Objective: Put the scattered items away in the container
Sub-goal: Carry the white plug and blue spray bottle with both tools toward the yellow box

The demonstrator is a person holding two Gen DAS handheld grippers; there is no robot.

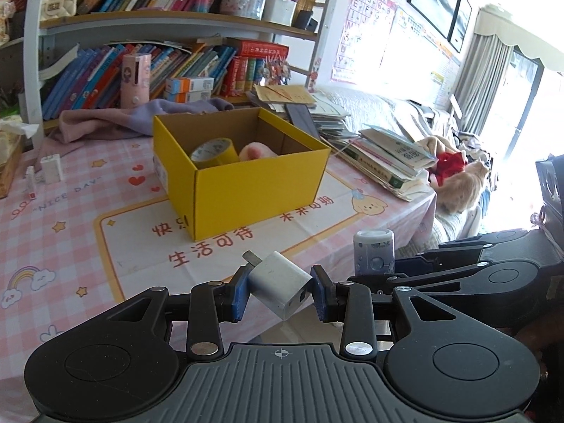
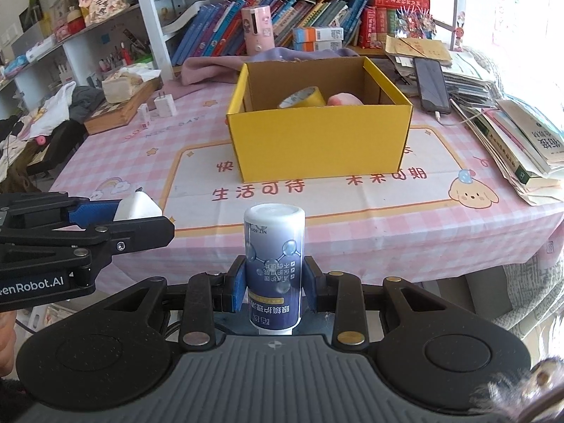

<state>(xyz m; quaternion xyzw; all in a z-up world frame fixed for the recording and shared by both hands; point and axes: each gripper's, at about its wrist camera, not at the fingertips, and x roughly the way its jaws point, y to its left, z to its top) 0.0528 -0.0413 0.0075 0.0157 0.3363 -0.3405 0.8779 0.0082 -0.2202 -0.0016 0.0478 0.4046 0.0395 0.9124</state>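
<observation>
My left tongs pinch a white charger, my right tongs clamp a bottle marked "NET", both short of the yellow box ahead, tablecloth reading "NICE DAY".

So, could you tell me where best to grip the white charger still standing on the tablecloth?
Grip the white charger across its flat sides, coming from above. It stands upright with prongs pointing up, a small stick close beside it.
</observation>
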